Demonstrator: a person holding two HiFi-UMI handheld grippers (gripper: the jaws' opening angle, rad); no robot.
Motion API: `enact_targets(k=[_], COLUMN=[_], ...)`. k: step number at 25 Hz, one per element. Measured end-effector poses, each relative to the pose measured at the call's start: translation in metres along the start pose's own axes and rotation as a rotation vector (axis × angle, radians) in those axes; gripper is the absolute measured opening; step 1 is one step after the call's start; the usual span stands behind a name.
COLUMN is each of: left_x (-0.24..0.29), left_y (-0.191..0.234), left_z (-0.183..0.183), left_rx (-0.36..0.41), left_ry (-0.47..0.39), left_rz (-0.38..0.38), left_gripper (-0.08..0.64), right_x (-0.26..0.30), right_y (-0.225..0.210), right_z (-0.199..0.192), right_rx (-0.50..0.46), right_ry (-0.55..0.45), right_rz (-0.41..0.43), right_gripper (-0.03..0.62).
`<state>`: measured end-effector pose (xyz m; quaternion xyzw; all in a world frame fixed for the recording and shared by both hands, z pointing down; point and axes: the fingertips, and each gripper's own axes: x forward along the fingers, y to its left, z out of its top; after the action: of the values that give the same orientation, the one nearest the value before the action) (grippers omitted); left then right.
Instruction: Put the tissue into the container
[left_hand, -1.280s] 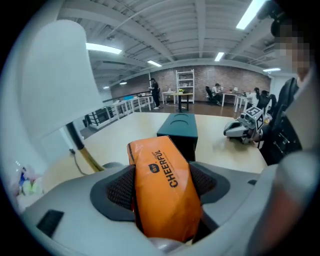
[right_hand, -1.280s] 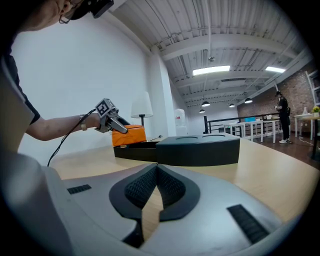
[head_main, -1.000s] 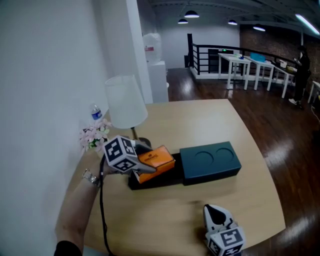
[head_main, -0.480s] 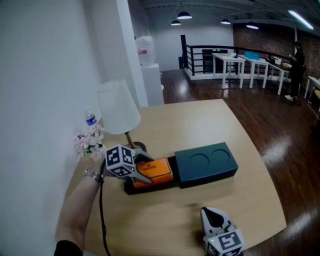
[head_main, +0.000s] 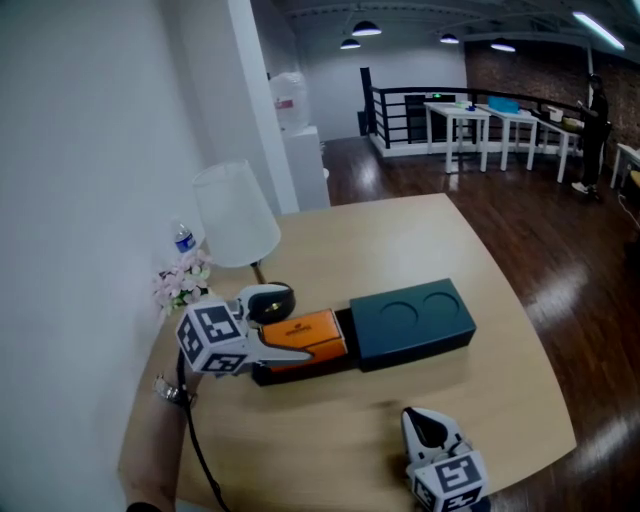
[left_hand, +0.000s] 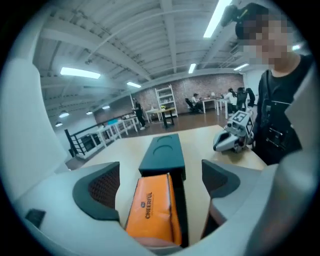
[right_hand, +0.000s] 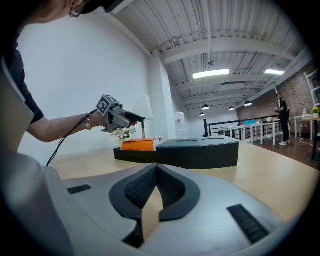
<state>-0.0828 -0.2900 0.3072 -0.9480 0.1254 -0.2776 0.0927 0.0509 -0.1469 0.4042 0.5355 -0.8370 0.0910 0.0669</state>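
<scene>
An orange tissue pack (head_main: 305, 332) lies in the open black tray of the container (head_main: 300, 367). The container's dark green lid (head_main: 410, 318) sits slid off to the right. My left gripper (head_main: 290, 340) is at the pack's left end with its jaws opening. In the left gripper view the pack (left_hand: 150, 210) lies between the pads (left_hand: 102, 187), and neither pad touches it. My right gripper (head_main: 428, 425) rests near the table's front edge, well apart from the container, and its jaws (right_hand: 156, 187) are shut with nothing in them.
A white-shaded lamp (head_main: 235, 215), pink flowers (head_main: 180, 285) and a water bottle (head_main: 186, 240) stand at the table's left, against the white wall. The round wooden table (head_main: 400, 240) drops off to dark floor on the right.
The orange pack has gone down from above the tray into it. The left gripper has opened off the pack and drawn back a little to the left. The right gripper stays put.
</scene>
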Motion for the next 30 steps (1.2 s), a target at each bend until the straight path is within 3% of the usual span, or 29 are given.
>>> enact_targets(k=[6,8,11,15,18,23,30], left_x=[-0.015,-0.010,0.007,0.030,0.037,0.031,0.029], left_y=[-0.080,-0.102,-0.135,-0.159,-0.165,-0.163,-0.161], left_z=[0.008,-0.003,-0.020,-0.040,-0.050,-0.060,-0.060], left_rx=[-0.175,-0.245,-0.347,-0.469,-0.548,-0.600,-0.604], left_ry=[-0.086,-0.099,-0.091,-0.069,-0.087,-0.149,-0.151], left_rz=[0.202,0.241,0.283,0.416,0.535,0.640,0.646], left_gripper=[0.370,0.276,0.211,0.139,0.006,0.006,0.006], right_x=[-0.001,-0.001,-0.002,-0.001,-0.001,-0.002,-0.001], right_y=[0.001,0.001,0.003,0.003,0.003,0.004,0.004], right_z=[0.004,0.003,0.004,0.005,0.004,0.004,0.004], right_rx=[0.011,0.011,0.012,0.018,0.014,0.011,0.013], right_ry=[0.000,-0.002,0.005,-0.002,0.006,0.006,0.018], right_rz=[-0.007,-0.009,-0.005,-0.005,-0.005,0.002,-0.001], right_gripper=[0.006,0.006,0.006,0.006,0.006,0.005,0.005])
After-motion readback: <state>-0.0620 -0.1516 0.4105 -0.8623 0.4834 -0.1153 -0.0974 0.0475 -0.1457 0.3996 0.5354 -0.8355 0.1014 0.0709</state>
